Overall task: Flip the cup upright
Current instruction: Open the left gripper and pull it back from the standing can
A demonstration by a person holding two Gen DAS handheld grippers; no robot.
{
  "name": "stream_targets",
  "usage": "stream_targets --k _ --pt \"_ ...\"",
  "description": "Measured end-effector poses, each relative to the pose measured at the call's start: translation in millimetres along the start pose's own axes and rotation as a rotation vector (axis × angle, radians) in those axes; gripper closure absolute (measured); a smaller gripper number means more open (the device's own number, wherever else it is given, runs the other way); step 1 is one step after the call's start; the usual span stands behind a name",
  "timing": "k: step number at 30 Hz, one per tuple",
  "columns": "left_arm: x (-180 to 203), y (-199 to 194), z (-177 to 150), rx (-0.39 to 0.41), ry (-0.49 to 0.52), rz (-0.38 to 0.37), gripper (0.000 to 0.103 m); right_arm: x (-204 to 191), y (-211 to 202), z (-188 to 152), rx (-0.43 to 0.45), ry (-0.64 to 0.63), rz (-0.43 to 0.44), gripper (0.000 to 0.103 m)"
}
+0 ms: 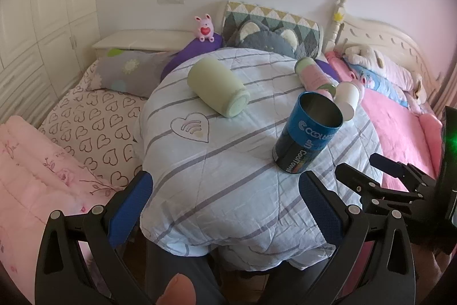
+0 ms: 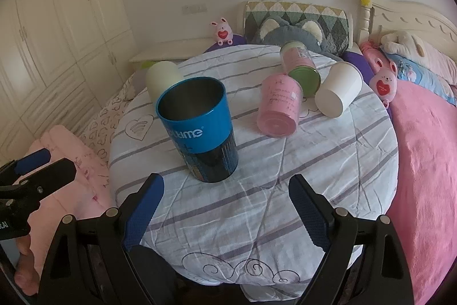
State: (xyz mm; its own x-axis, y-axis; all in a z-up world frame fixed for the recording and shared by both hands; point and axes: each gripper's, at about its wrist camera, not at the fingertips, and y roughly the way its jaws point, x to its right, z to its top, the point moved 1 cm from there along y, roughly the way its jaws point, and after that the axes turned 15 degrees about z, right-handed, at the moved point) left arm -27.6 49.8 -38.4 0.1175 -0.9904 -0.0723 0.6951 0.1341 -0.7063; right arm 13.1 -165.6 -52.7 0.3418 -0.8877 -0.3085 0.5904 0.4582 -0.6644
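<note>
- Blue cup [image 2: 200, 127] stands upright at centre frame on the striped tabletop [image 2: 257, 190], mouth up, long axis vertical.
- Bare cloth lies between it and the near rim.
- Right hand-held gripper [image 2: 225, 216] wide, holding nothing; left hand-held gripper [image 1: 225, 207] wide too.
- Upper right: 2 pink cups [image 2: 278, 107], 1 white cup [image 2: 338, 89] on their sides; green cup [image 1: 218, 87] lying upper left.

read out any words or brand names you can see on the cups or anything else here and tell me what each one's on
"COOLTIME": blue tin, on its light blue band; partly cut off in both views.
"CoolTowel": same tin's dark lower half, running along its side.
Dark handwriting-like marks: pink cup, too small to read.
Second pink cup: label print blurred.
Left gripper and right gripper: no legible text.
</note>
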Motion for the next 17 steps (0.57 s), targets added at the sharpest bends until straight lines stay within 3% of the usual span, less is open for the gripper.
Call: stream_targets --k 8,17 --pt "7 1 4 0.009 0.039 0.080 0.000 2 -2 1 0.011 0.010 -0.008 0.013" --pt "9 -9 6 0.038 0.035 0.023 0.000 3 -8 2 0.028 0.015 -0.016 0.013"
